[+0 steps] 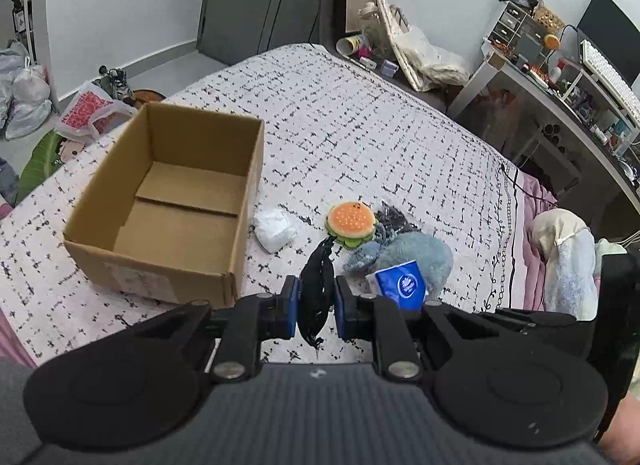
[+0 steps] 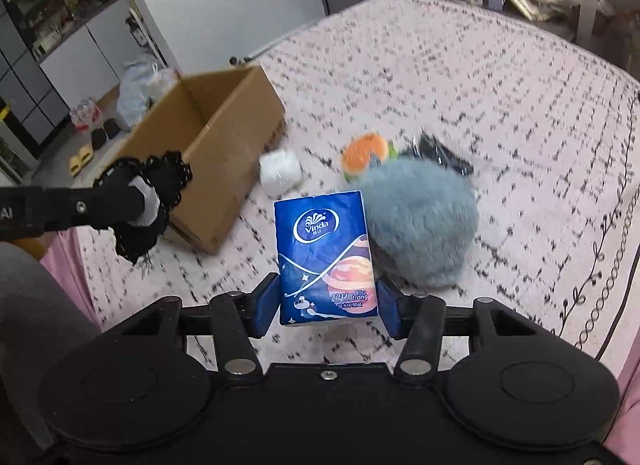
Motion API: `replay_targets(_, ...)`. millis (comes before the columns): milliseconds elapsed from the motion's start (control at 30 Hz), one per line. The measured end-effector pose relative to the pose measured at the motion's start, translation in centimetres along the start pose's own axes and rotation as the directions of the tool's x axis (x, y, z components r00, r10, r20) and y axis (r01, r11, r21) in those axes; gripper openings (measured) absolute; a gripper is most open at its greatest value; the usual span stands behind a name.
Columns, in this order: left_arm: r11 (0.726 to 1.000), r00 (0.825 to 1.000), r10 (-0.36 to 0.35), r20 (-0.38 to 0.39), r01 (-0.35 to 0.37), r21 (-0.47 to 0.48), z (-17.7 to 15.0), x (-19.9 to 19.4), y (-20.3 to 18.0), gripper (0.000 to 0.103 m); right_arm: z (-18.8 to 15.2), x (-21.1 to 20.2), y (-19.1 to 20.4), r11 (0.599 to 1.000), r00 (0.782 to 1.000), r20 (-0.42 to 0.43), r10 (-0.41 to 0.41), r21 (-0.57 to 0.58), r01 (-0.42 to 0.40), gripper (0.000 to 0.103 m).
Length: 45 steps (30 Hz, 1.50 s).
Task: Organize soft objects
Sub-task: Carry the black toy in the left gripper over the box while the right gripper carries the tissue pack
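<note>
My left gripper (image 1: 316, 297) is shut on a black lace cloth (image 1: 318, 285), lifted above the bed; the right wrist view shows the same cloth (image 2: 156, 201) hanging beside the box. My right gripper (image 2: 328, 301) is shut on a blue tissue pack (image 2: 326, 253), held upright off the bed, also seen as the tissue pack (image 1: 402, 285). An open, empty cardboard box (image 1: 176, 201) stands on the bed to the left. On the bedspread lie a burger plush (image 1: 351, 221), a fluffy blue plush (image 1: 408, 257), a white wrapped bundle (image 1: 274, 229) and a dark plastic packet (image 1: 390, 217).
The bed (image 1: 360, 125) carries a white spread with black marks; a pink sheet shows at its edges. A cluttered desk (image 1: 560, 77) stands at the right. Bags (image 1: 24, 89) and slippers (image 2: 82, 157) lie on the floor at the left.
</note>
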<state>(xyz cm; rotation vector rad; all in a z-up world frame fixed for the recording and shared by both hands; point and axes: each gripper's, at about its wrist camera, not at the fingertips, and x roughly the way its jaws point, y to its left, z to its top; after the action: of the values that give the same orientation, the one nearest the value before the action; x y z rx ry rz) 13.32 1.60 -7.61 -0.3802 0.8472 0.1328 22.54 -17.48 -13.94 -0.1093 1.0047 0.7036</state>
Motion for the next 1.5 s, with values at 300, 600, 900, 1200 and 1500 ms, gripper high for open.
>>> replay_targets(300, 1.000, 0.999, 0.017, 0.034, -0.017, 0.016, 1.1, -1.1, 1.0, 0.017, 2.6, -2.8, 0.8, 1.000, 0.991, 0.137, 0.003, 0.008, -0.004, 0.050)
replay_targets(600, 0.999, 0.998, 0.029, 0.061, -0.030, 0.019, 2.9, -1.7, 1.7, 0.017, 5.7, -3.9, 1.9, 0.999, 0.981, 0.191, 0.027, 0.015, -0.031, 0.050)
replay_targets(900, 0.999, 0.995, 0.038, 0.093, -0.040, 0.022, 5.2, -2.0, 2.5, 0.017, 8.6, -4.5, 2.4, 0.998, 0.968, 0.244, 0.051, 0.033, -0.061, 0.051)
replay_targets(1200, 0.998, 0.993, 0.056, 0.104, -0.060, 0.035, 6.9, -0.8, 3.4, 0.017, 8.7, -3.6, 2.6, 0.996, 0.949, 0.308, 0.060, 0.049, -0.079, 0.051)
replay_targets(1500, 0.997, 0.994, 0.074, 0.086, -0.075, 0.008, 8.0, 1.3, 4.9, 0.017, 9.2, -2.1, 2.8, 0.995, 0.942, 0.325, 0.084, 0.031, -0.100, 0.051)
